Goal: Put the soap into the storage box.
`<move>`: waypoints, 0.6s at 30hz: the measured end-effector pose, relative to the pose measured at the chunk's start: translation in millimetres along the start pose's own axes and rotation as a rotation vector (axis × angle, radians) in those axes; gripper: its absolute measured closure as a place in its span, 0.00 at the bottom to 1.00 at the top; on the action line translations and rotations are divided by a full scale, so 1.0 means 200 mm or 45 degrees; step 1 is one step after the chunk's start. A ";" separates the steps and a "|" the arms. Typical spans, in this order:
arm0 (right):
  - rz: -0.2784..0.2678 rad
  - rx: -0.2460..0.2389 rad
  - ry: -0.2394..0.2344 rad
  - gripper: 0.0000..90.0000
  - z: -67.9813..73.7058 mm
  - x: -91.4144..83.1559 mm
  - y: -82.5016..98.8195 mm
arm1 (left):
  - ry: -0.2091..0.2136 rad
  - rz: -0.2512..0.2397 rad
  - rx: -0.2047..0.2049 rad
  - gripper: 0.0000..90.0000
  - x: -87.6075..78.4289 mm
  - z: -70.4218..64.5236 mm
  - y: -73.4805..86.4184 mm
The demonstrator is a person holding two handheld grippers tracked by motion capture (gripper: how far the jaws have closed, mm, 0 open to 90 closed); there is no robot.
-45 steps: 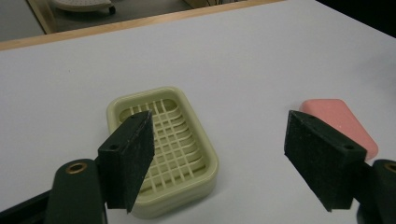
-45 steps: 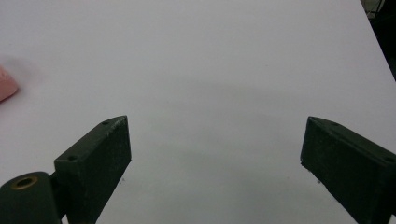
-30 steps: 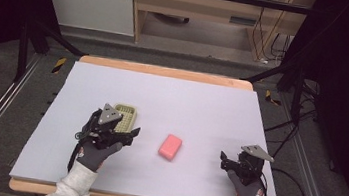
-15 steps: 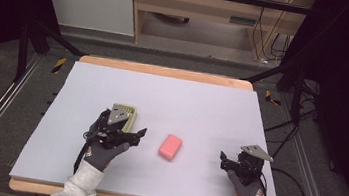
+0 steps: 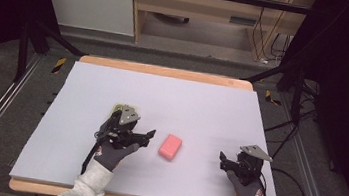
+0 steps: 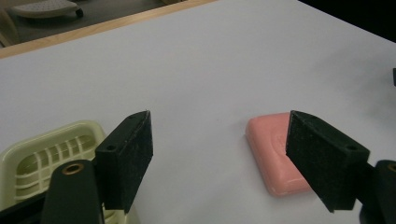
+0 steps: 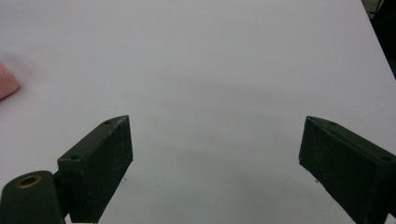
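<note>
Pink soap bar (image 5: 170, 146) lies flat on the white bench (image 5: 201, 106), near the front, between the two grippers and closer to the left one. Left gripper (image 5: 150, 136) sits just left of the bar, jaws wide open, nothing held; in the left gripper view the bar (image 6: 275, 154) lies ahead, partly behind the right-hand jaw, off-centre to the gap. Right gripper (image 5: 222, 161) rests well apart on the bench at the right, jaws also spread wide and empty; the bar's corner (image 7: 7, 84) peeks in at the left edge of its view

Step in hand looks like the left gripper reaching for the bar. To do it well: shift the hand so the bar sits centred between the jaws, come in low, close across the short sides so the pads meet flat faces. Soap may be slick, so squeeze firm and keep it level. Don't shove it along the bench with one jaw

Pale yellow-green soap dish (image 6: 44, 158) with slotted floor sits just behind the left gripper, partly hidden under it in the high view (image 5: 120, 106). The visible part holds nothing
</note>
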State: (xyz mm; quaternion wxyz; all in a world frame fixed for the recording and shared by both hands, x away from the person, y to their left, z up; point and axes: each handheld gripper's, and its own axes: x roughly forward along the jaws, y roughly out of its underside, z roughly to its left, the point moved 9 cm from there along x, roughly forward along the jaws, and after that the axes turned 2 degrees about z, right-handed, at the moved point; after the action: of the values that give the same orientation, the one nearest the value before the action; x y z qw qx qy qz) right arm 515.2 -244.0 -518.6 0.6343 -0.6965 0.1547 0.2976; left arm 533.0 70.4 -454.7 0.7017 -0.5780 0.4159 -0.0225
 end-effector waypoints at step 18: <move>0.003 0.002 -0.004 0.11 0.01 0.00 0.00 | 0.023 0.046 0.044 0.25 0.11 -0.11 -0.01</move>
State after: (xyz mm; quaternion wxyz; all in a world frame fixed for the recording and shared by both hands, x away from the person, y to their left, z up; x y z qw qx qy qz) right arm 515.0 -242.9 -519.2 0.6348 -0.6953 0.1547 0.2994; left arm 534.4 40.7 -466.0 0.7082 -0.5579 0.4322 -0.0220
